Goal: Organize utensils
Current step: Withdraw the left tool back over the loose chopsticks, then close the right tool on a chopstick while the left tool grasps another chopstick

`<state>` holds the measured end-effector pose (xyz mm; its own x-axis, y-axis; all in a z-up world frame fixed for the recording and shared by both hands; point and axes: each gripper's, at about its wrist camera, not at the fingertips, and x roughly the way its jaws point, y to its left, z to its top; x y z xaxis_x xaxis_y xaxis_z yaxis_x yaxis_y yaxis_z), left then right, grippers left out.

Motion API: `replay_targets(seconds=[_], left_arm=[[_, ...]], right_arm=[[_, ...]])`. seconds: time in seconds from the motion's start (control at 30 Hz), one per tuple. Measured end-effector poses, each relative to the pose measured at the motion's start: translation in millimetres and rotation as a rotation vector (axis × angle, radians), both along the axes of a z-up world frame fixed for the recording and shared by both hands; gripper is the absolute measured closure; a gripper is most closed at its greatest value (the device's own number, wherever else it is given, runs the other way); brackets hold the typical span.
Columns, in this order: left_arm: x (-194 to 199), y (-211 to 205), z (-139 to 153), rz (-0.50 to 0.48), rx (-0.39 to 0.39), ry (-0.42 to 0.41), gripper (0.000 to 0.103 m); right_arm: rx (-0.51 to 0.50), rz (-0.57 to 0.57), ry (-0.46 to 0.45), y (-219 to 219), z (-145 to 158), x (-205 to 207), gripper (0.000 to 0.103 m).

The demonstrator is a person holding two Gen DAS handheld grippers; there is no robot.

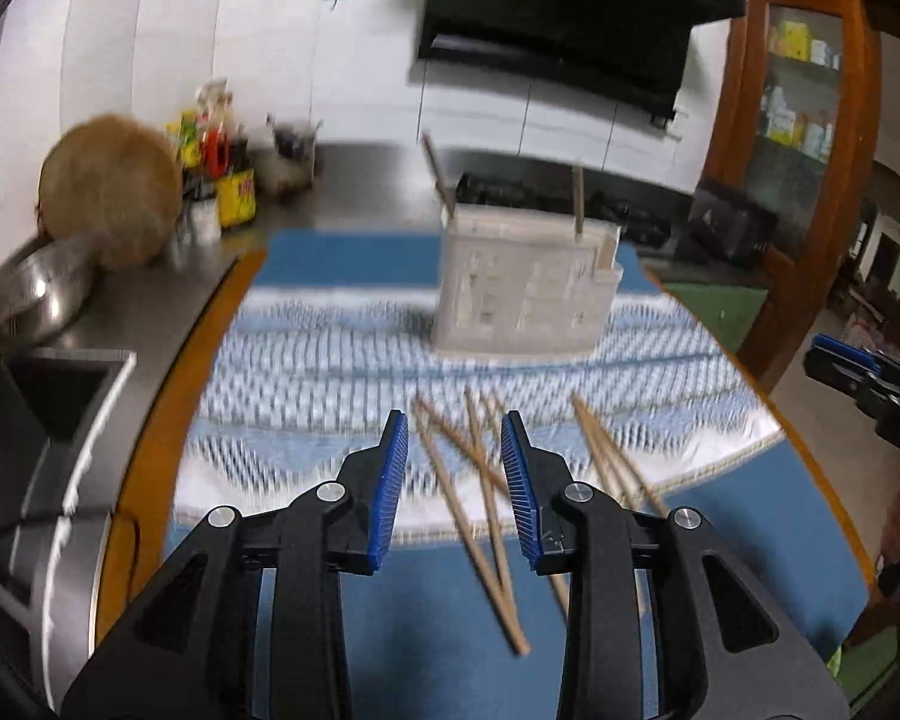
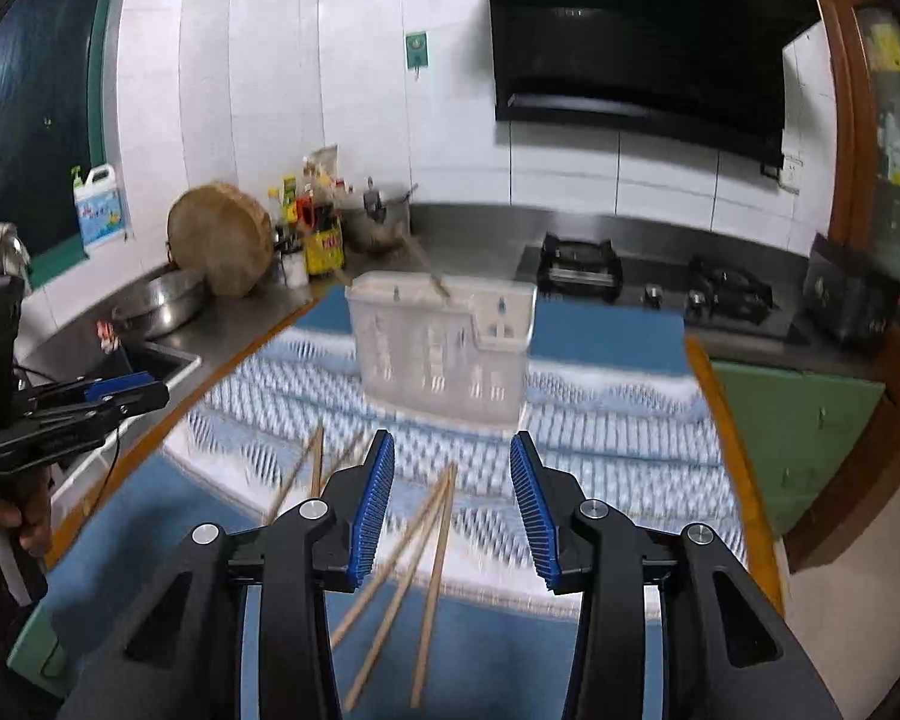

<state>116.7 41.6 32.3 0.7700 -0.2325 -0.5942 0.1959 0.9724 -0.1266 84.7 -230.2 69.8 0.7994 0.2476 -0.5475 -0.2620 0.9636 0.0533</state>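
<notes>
Lying chopsticks [image 1: 480,504] between (parted) fingers [image 1: 393,480]

**Wood, plastic, woven cloth, dull steel**

The chopsticks [image 2: 435,546] are bare, matt, pale wood. The holder [image 2: 444,354], at twelve o'clock from them, is translucent, whitish, slotted plastic. Beneath both, the mat [image 2: 618,450] is woven cloth, blue and white, ribbed, with a corded edge. At ten o'clock, the counter [image 2: 240,312] is brushed grey metal with a soft sheen, and the basin [image 2: 162,300] is shinier steel. The round board [image 2: 219,240] is rough, dry wood. Each gripper's pads [image 2: 373,510] are ridged blue rubber on matt black plastic.
</notes>
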Motion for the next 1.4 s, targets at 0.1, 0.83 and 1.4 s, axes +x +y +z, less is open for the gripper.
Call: replay_targets(seconds=[0.1, 0.83, 1.4], left_arm=[[-10, 0, -23, -0.004, -0.010, 0.045, 0.070], [-35, 22, -75, 0.038, -0.080, 0.136, 0.070], [-38, 1, -99, -0.048, -0.124, 0.195, 0.070]], right_arm=[[-0.011, -0.001, 0.028, 6, -23, -15, 0.063], [-0.049, 0.222, 0.229, 108, -126, 8, 0.078], [-0.093, 0.199, 0.252, 112, -140, 25, 0.096]])
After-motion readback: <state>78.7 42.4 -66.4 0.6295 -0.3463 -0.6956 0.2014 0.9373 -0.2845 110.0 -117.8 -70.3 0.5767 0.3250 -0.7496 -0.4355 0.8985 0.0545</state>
